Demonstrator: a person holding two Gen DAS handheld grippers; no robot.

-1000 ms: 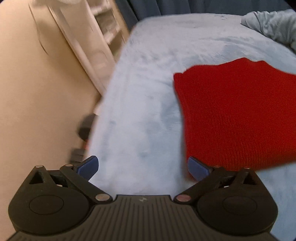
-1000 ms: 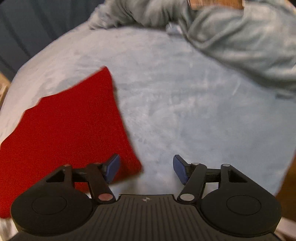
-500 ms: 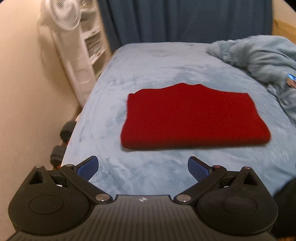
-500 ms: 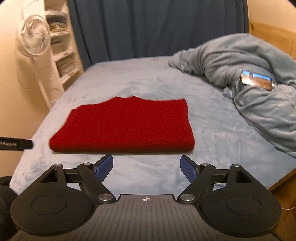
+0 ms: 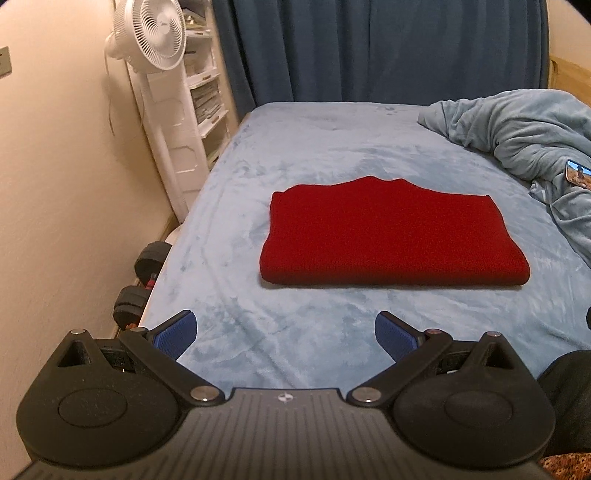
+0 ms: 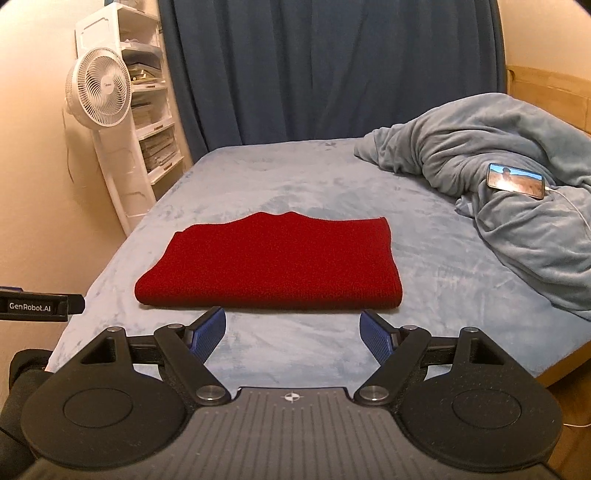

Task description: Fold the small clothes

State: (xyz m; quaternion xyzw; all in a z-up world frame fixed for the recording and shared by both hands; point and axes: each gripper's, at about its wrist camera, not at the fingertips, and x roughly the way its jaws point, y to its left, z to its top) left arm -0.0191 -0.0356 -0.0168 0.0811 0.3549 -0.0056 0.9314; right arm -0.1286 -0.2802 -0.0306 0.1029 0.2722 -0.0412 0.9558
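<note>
A red knitted garment (image 5: 384,236) lies folded into a flat rectangle on the light blue bed (image 5: 314,147), its thick fold edge nearest me. In the right wrist view the same garment (image 6: 269,266) sits just beyond the fingertips. My left gripper (image 5: 286,334) hovers open above the bed's near edge, well short of the garment, with nothing between its blue pads. My right gripper (image 6: 293,332) is open too, held back from the fold edge and empty. Part of the left gripper's body (image 6: 37,304) shows at the left edge of the right wrist view.
A crumpled blue blanket (image 6: 498,177) fills the bed's right side, with a lit phone (image 6: 515,181) and its cable on it. A white fan (image 5: 151,33) and white shelves (image 5: 203,92) stand by the left wall. Dumbbells (image 5: 140,280) lie on the floor there. A dark curtain (image 6: 332,66) hangs behind.
Both grippers have pulled back and up from the garment's edges, so the whole folded rectangle now shows. The right gripper's jaws have spread wider. The garment lies still.
</note>
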